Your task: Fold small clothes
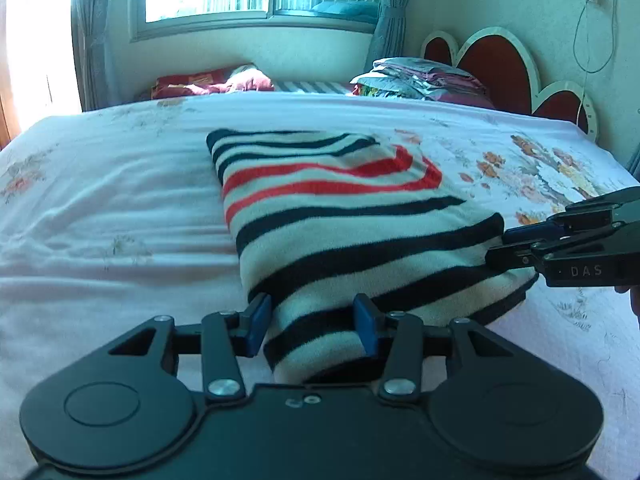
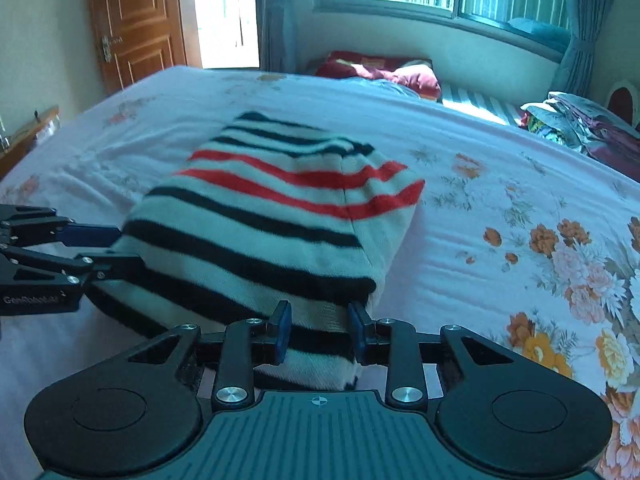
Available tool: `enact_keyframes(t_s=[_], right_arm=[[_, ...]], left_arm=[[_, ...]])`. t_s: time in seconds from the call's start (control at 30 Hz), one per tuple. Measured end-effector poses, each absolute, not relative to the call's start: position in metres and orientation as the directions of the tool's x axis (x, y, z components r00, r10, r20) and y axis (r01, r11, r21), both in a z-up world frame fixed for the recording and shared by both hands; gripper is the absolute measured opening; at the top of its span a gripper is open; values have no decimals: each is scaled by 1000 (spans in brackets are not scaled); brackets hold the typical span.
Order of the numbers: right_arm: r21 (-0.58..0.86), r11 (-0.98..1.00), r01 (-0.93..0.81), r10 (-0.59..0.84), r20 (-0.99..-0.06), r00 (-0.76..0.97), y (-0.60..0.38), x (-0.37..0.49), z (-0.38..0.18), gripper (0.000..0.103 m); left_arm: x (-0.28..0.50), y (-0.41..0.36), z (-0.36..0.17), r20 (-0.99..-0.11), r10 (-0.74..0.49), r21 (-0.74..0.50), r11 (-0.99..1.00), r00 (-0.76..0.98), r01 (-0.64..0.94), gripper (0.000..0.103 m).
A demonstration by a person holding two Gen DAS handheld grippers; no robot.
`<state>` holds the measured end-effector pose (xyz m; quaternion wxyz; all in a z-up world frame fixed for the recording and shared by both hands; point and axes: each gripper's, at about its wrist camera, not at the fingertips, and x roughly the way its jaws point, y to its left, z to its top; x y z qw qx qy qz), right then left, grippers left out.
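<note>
A small striped garment, white with navy and red stripes, lies folded over on the bed and also shows in the right wrist view. My left gripper is shut on its near left edge, the cloth bunched between the blue pads. My right gripper is shut on its near right corner. Each gripper shows from the side in the other view: the right gripper at the garment's right edge, the left gripper at its left edge. The near edge is held a little above the sheet.
The bed has a white sheet with a flower print. Folded bedding is stacked by the red headboard. A red pillow lies under the window. A wooden door stands far left.
</note>
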<state>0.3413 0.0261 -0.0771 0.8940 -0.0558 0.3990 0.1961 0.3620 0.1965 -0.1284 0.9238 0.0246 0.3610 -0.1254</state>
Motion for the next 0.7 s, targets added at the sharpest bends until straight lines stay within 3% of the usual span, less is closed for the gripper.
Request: enact_keyframes(t_s=[0.17, 0.7], right_arm=[[120, 926, -358, 323, -743, 587, 9, 334, -103, 30], [164, 931, -327, 336, -739, 584, 0, 326, -101, 30]], left_arm=[[353, 194, -135, -673, -169, -10, 976, 720, 220, 46], [342, 197, -133, -696, -111, -55, 993, 709, 101, 47]])
